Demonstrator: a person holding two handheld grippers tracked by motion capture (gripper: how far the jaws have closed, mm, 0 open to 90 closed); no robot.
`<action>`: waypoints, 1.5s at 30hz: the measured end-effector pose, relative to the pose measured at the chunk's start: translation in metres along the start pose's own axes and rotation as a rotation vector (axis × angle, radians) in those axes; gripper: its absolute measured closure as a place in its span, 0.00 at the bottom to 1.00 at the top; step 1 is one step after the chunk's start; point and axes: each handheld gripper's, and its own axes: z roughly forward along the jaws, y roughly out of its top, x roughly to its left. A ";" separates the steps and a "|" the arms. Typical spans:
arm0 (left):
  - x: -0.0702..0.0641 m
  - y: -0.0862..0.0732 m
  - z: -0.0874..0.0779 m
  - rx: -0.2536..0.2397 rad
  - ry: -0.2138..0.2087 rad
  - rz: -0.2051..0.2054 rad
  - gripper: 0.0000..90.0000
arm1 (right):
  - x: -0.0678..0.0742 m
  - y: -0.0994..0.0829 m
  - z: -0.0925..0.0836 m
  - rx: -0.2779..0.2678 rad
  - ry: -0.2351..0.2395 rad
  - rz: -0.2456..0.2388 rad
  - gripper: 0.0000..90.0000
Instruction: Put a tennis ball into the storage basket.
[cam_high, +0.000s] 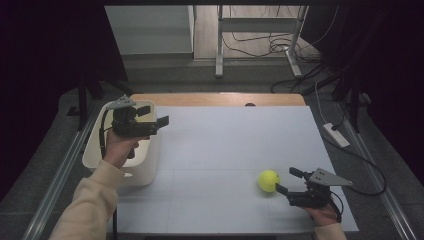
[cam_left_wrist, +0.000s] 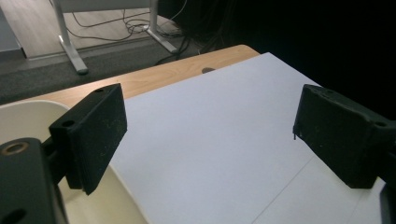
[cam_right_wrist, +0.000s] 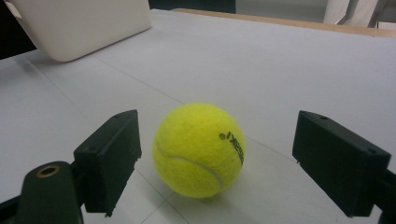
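Right gripper (cam_high: 284, 183): nearest the camera at the near right of the table, lying low and level, its jaws spread wide and holding nothing, so the ball can pass between them.
Tennis ball (cam_high: 268, 180): yellow, resting on the white table sheet (cam_high: 235, 140) at the near right; in the right gripper view the ball (cam_right_wrist: 199, 149) sits between the two black jaws with a gap on each side, neither pad touching. It looks lined up for a grasp, not yet gripped.
Left gripper (cam_high: 159, 122): raised over the far left, above the bin, its jaws wide apart and empty; in the left gripper view only bare sheet lies between them. It probably hangs there to stay out of the way.
Bin (cam_high: 142, 172): cream plastic, open-topped, at the left edge of the table, well apart from the ball; a likely place for the ball to go.
Sleeve (cam_high: 92, 202): cream, on the left forearm, coming in from the near left.
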 end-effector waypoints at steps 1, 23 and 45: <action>-0.001 0.000 0.000 0.004 -0.003 0.004 0.11 | 0.000 0.000 0.001 -0.001 0.000 -0.001 0.17; -0.029 -0.007 0.018 0.041 -0.085 0.027 0.07 | -0.001 0.001 0.001 -0.005 0.003 -0.002 0.17; -0.051 -0.014 0.030 0.072 -0.162 0.060 0.07 | -0.002 0.004 0.004 -0.013 0.002 0.003 0.17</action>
